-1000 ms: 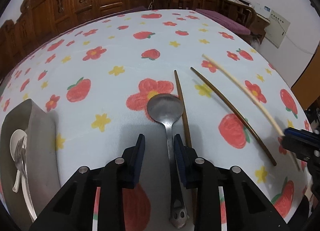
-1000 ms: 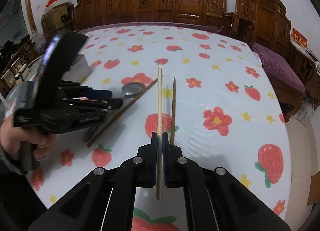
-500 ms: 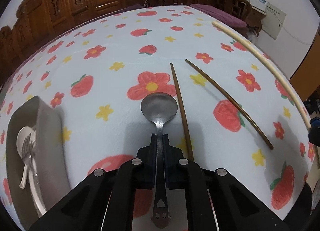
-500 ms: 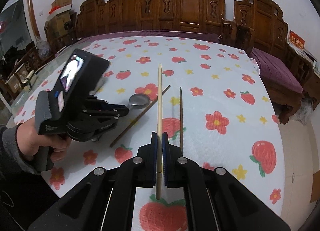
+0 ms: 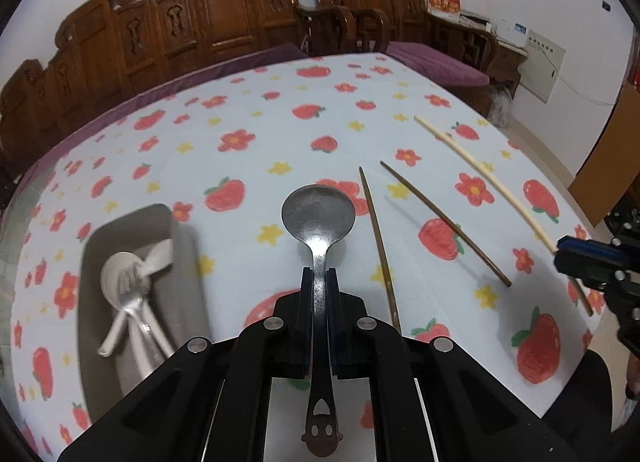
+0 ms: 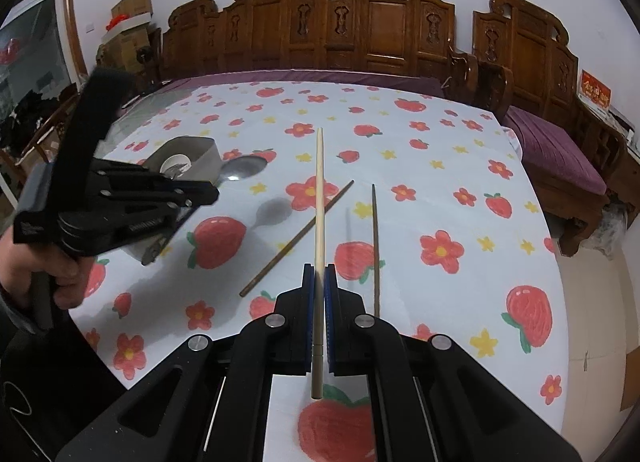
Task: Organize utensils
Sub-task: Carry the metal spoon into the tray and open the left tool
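Note:
My left gripper (image 5: 319, 276) is shut on the handle of a metal spoon (image 5: 318, 214) and holds it lifted above the table. My right gripper (image 6: 319, 272) is shut on a pale chopstick (image 6: 319, 198), also lifted; it shows in the left wrist view (image 5: 476, 166). Two dark brown chopsticks (image 5: 378, 238) (image 5: 444, 222) lie on the strawberry tablecloth. A grey tray (image 5: 184, 258) at the left holds a white spoon (image 5: 120, 278) and a metal fork. The left gripper with the spoon (image 6: 244, 167) shows in the right wrist view, near the tray (image 6: 206, 160).
The table's right edge (image 6: 556, 262) drops off to the floor. Carved wooden chairs (image 6: 360, 30) line the far side. A purple cushioned bench (image 6: 560, 150) stands at the right.
My left gripper closed on the spoon and lifted it toward the tray. My right gripper raised the pale chopstick off the table.

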The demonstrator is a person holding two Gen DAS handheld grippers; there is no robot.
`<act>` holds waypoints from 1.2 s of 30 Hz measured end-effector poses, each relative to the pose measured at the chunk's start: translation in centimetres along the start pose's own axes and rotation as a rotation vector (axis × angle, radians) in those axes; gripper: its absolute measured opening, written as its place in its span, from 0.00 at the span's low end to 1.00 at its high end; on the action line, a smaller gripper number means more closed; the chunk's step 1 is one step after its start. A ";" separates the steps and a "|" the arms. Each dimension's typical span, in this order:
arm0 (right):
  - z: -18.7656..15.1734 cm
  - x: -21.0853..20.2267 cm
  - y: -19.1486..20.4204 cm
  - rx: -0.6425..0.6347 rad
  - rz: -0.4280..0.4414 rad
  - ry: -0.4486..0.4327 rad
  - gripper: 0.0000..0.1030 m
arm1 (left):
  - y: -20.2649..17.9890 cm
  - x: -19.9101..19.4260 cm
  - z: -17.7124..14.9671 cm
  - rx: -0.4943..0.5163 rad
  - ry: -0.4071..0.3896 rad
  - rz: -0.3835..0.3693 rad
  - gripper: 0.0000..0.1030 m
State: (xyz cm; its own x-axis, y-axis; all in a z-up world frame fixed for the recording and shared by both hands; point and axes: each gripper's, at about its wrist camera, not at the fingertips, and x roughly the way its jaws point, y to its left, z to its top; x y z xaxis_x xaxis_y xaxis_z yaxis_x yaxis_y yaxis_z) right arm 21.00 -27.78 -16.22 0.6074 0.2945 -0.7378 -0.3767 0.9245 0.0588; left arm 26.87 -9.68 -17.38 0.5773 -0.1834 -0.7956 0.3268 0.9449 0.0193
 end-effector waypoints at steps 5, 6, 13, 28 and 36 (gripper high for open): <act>0.2 -0.4 0.9 -0.016 0.007 -0.012 0.06 | 1.0 -1.9 0.1 -0.017 -0.029 -0.003 0.05; 0.2 -0.5 1.1 -0.017 0.008 -0.014 0.06 | 1.2 -2.2 0.1 -0.020 -0.034 -0.005 0.05; 0.7 -0.6 2.4 -0.033 0.016 -0.024 0.06 | 2.6 -3.8 0.1 -0.032 -0.060 0.007 0.05; 2.5 0.9 6.7 -0.073 0.044 -0.017 0.06 | 10.3 -4.9 -1.2 -0.125 -0.077 0.069 0.05; 2.9 2.8 8.5 -0.077 0.066 0.003 0.06 | 13.3 -2.5 -2.8 -0.181 -0.041 0.081 0.05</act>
State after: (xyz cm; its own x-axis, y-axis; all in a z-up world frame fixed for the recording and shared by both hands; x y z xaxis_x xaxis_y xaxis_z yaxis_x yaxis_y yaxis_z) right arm 21.55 -18.38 -15.81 0.5778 0.3534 -0.7358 -0.4688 0.8816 0.0553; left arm 27.66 4.08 -16.83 0.6277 -0.1123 -0.7703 0.1405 0.9896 -0.0297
